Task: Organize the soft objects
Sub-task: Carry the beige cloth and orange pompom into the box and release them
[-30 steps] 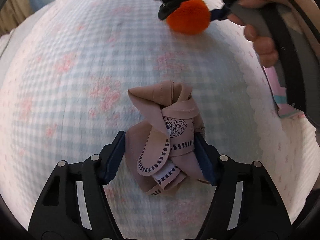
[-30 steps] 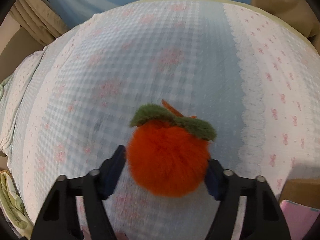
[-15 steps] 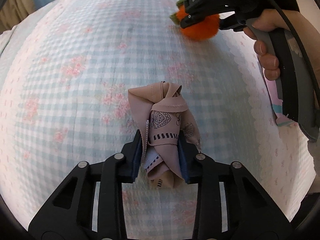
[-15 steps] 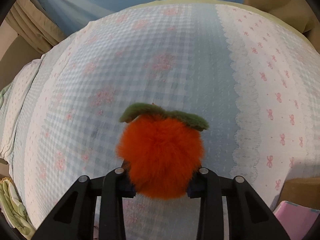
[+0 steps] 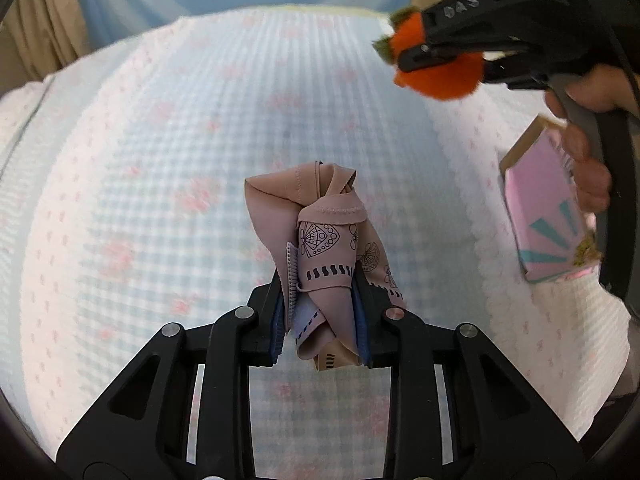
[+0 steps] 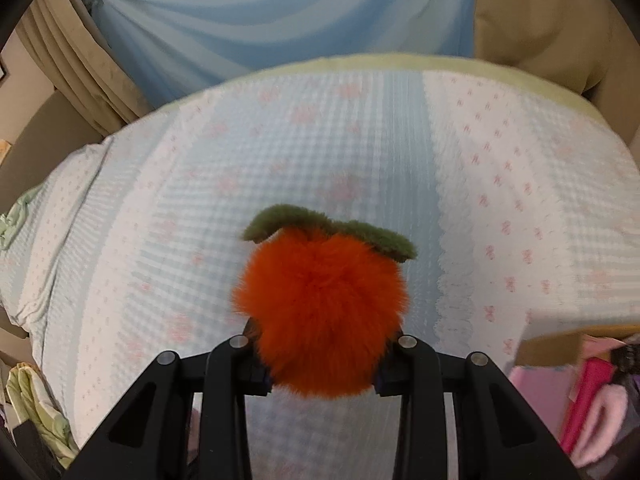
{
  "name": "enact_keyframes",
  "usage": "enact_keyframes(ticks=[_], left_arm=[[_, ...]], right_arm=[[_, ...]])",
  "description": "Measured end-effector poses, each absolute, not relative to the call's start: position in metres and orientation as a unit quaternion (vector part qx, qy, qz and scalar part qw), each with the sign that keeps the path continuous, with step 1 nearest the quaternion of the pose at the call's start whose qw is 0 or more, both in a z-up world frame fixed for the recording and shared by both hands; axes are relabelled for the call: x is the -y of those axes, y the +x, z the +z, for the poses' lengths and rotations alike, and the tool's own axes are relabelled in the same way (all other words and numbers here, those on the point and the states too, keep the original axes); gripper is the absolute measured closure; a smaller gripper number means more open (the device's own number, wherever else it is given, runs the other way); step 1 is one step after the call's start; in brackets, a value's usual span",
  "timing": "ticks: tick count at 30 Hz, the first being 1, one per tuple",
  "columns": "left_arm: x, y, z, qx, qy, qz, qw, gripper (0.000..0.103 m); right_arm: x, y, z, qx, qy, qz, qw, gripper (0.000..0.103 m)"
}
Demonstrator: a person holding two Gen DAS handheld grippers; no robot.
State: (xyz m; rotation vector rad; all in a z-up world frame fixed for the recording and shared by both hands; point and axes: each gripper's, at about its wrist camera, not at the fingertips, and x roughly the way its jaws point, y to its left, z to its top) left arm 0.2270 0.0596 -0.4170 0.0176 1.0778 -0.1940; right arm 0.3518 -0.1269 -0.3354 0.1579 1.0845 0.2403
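Note:
My left gripper [image 5: 320,312] is shut on a bunched pink cloth [image 5: 320,220] with dark printed patterns, held above the checked bedspread [image 5: 160,200]. The cloth sticks out past the pads and hangs free of the bed. My right gripper [image 6: 320,364] is shut on a fluffy orange plush fruit [image 6: 320,312] with a green leaf top [image 6: 360,232], also lifted off the bedspread [image 6: 200,200]. In the left wrist view the right gripper [image 5: 436,52] with the orange plush [image 5: 440,76] is at the upper right, held by a person's hand [image 5: 592,176].
A pink cardboard box [image 5: 544,208] sits at the right on the bed; its edge [image 6: 560,340] with pink soft things inside shows low right in the right wrist view. Blue and tan curtains [image 6: 260,12] hang behind the bed. Green cloth [image 6: 36,412] lies at the left.
Both grippers closed on their objects, the left on the pink cloth, the right on the orange plush, and both have risen off the bedspread.

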Motion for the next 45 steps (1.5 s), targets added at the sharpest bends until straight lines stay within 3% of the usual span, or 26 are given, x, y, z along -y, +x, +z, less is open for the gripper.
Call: enact_keyframes(ticks=[16, 26, 35, 45], left_arm=[[-0.062, 0.207, -0.232, -0.419, 0.031, -0.129, 0.898, 0.078], [0.021, 0.184, -0.147, -0.367, 0.045, -0.180, 0.912, 0.078], [0.137, 0.160, -0.127, -0.368, 0.038, -0.196, 0.908, 0.078], [0.250, 0.166, -0.175, -0.408, 0.044, -0.203, 0.889, 0.078]], right_arm=[[0.159, 0.235, -0.148, -0.449, 0.108, 0.063, 0.885, 0.071], [0.260, 0.158, -0.102, -0.424, 0.121, 0.009, 0.898, 0.071], [0.367, 0.124, -0.106, -0.433, 0.114, -0.011, 0.894, 0.071], [0.463, 0.147, -0.161, -0.480, 0.123, -0.019, 0.869, 0.071]])
